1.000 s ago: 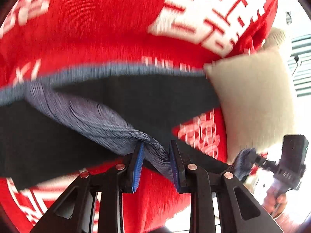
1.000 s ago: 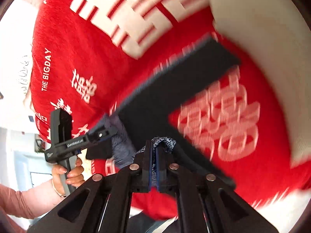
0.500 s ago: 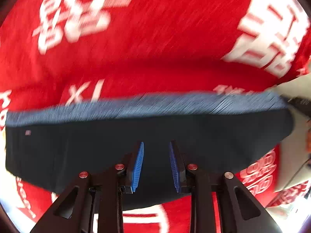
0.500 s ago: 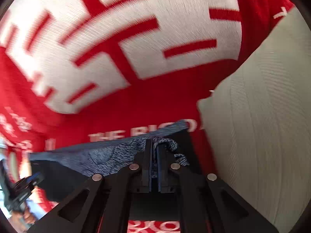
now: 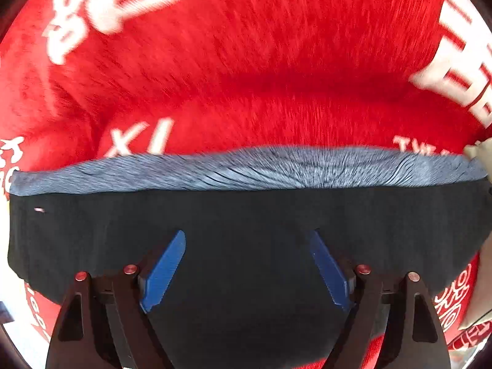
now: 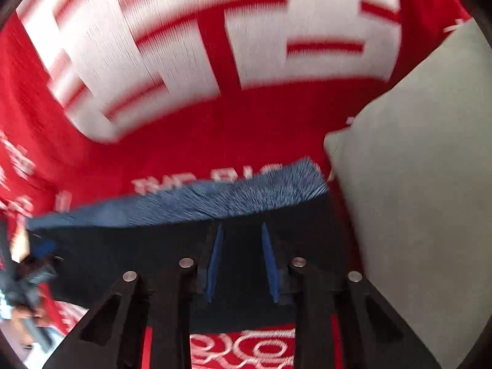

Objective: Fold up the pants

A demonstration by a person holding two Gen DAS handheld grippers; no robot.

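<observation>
The red blanket (image 5: 261,61) carries white print: "XI" at about nine o'clock in the left wrist view, and blurred letters (seemingly "THE BIG") just above centre in the right wrist view (image 6: 196,181). Large white characters are too smeared to read.

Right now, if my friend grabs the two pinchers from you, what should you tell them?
Left gripper: jaws wide, just opened, nothing between them.
Right gripper: jaws slightly apart, just opening, nothing pinched.
Pants: dark, lying flat on the red blanket, blue-grey waistband at the far edge, cream pillow beside them.
Done: pants laid down and let go.
Left: probably more folds; how many layers lie here I cannot tell.
</observation>
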